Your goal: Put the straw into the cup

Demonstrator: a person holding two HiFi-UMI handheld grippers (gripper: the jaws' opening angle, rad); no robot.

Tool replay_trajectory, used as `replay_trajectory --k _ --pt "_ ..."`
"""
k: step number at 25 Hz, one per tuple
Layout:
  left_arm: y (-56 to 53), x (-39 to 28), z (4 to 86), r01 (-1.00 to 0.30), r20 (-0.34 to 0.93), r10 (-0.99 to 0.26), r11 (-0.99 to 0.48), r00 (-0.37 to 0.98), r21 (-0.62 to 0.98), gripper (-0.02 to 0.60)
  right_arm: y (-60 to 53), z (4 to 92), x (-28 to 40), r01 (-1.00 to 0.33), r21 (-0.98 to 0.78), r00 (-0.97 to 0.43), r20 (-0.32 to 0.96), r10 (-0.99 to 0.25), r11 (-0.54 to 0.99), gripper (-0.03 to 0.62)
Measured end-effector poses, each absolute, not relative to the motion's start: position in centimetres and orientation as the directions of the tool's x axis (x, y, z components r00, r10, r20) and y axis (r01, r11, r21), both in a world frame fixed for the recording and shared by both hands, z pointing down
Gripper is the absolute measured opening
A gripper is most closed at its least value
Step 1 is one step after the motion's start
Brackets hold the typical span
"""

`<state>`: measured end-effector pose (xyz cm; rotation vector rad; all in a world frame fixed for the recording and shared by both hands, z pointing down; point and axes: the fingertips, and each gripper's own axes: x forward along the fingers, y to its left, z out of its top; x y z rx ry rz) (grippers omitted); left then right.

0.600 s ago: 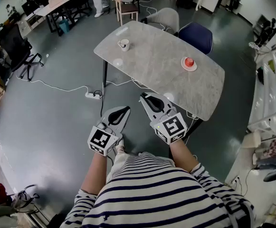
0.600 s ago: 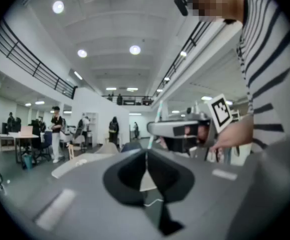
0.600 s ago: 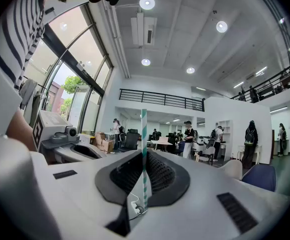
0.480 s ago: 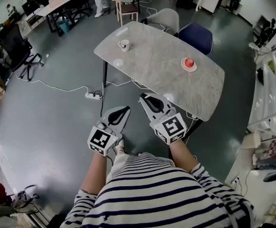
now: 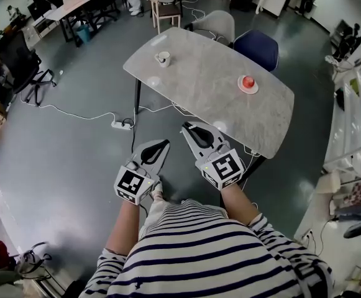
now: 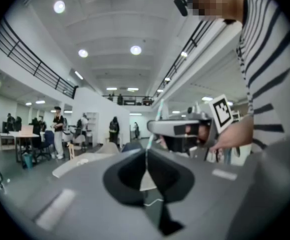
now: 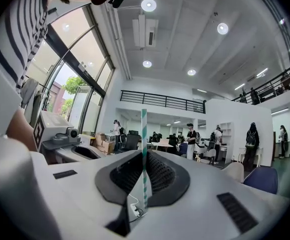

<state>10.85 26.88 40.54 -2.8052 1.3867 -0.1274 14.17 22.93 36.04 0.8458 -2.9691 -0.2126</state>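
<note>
- We hold the right tool (image 5: 191,129) clenched on a green-and-white striped paper straw (image 7: 144,154), upright between its jaws.
- Our left tool (image 5: 161,144) is clenched on nothing.
- Both tools hang just off the pale marble bench (image 5: 211,104).
- The small white cup (image 5: 162,58) stands at the bench's far left end, well apart from the straw.

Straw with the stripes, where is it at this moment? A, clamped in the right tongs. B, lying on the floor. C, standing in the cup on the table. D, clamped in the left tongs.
A: the right gripper view shows the right tongs shut on the straw, which sticks up past them, while the cup stands far off on the table.
</note>
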Motion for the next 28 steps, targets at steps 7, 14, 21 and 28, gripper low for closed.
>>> replay_trajectory --k 7,14,21,28 --pt "26.0 9.8 40.5 -0.785 0.068 -0.785 -0.618 0.615 -0.039 0.009 22.7 35.9 12.5 -0.503 0.142 -0.861 0.01 -0.509 0.853 0.025" --pt "22.2 6.9 40.5 -0.769 0.056 -0.769 -0.639 0.637 -0.033 0.009 19.1 36.3 9.6 -0.517 0.147 -0.85 0.027 -0.526 0.843 0.025" --pt "16.9 2.0 40.1 -0.753 0.045 -0.754 -0.657 0.655 -0.039 0.009 13.9 36.0 5.2 -0.543 0.15 -0.833 0.026 -0.553 0.826 0.025" --pt "11.8 -2.9 39.5 -0.73 0.034 -0.733 -0.68 0.68 -0.062 0.008 9.3 35.5 0.5 -0.577 0.155 -0.81 0.011 -0.586 0.802 0.025"
